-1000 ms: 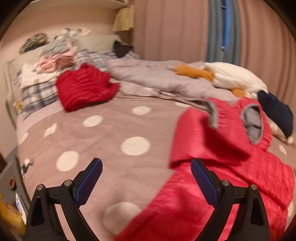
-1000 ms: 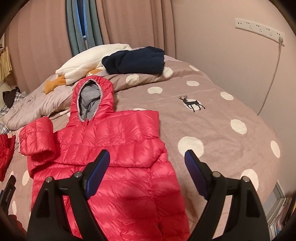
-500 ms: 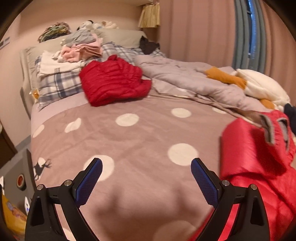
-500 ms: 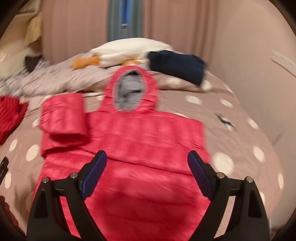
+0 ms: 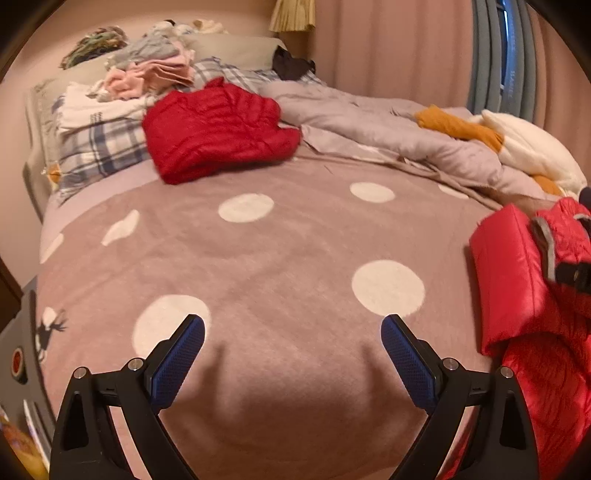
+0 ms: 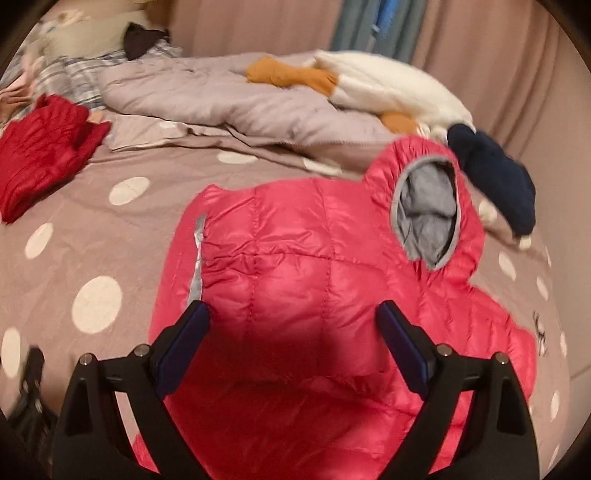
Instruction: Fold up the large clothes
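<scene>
Bed w/ polka-dot blanket (image 5: 280,258) is filling both views and carrying everything. On it, toward its R side as you're seeing it in the L wrist view, the pink-red hooded puffer jacket (image 6: 332,266) is lying spread flat, hood (image 6: 428,206) w/ grey lining pointing toward the curtain (image 6: 258,22); a sleeve is lying folded in across the body w/ a grey trim strip showing. Grey duvet (image 5: 388,125) is lying bunched across the far part of the bed. A 2nd jacket, darker red (image 5: 218,129), is sitting already folded near the plaid pillow (image 5: 99,155), well apart from the task jacket. White-and-orange plush (image 6: 388,85) and a navy garment (image 6: 495,181) are lying just beyond the hood. Your right gripper (image 6: 293,332) is hanging over the jacket's midsection; its jaws have just been opening and are standing wide, nothing pinched betw. them. Your left gripper (image 5: 293,343) is hovering over bare blanket, jaws wide and empty, w/ the jacket near its R finger.
</scene>
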### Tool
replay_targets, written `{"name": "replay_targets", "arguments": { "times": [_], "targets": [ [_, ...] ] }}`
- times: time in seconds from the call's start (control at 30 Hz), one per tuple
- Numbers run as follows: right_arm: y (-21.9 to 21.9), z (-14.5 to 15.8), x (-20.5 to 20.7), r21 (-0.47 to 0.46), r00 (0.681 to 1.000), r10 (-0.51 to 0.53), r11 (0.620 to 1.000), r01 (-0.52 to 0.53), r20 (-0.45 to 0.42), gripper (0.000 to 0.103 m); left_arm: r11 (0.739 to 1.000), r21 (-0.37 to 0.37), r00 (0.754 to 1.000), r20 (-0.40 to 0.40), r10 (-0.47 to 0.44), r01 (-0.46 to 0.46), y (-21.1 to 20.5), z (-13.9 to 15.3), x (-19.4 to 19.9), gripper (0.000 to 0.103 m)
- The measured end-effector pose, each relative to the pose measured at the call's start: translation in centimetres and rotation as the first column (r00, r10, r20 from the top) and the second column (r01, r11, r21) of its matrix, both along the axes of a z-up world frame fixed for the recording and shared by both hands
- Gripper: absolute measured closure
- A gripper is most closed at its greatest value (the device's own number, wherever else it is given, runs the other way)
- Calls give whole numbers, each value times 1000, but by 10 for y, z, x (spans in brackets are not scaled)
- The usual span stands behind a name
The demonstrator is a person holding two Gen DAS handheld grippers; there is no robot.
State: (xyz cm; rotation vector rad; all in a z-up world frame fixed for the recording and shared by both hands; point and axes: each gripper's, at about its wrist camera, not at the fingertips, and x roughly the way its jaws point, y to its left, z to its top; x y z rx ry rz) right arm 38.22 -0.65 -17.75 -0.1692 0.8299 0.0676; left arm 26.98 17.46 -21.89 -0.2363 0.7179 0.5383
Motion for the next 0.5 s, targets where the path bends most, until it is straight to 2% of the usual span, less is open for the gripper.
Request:
{"name": "replay_targets", "arguments": {
  "times": [0.07,0.17,0.37,0.43,0.47,0.5],
  "targets": [
    [1,0,3,23,1000,17,1000,-17,2,8,1000,1,1000,-3,-3,3,-1,-1,2,7],
    [9,-7,10,-37,999,32,999,-33,-26,7,1000,12,1000,5,5,-5,-2,-1,3,7],
    [13,-23,14,-93,998,63,994,-63,-2,8,1000,-6,1000,7,12,-12,0,-3,4,7],
    [8,-26,18,-99,998,59,993,-59,-2,29,1000,-6,1000,18,10,-10,0,-2,3,7],
    [5,-25,19,-103,999,41,994,-41,2,53,1000,-8,1000,25,10,-10,0,-1,3,7],
    [-1,-21,18,-99,1000,12,995,-11,18,68,1000,-11,999,31,7,-7,0,0,3,7]
  ]
}}
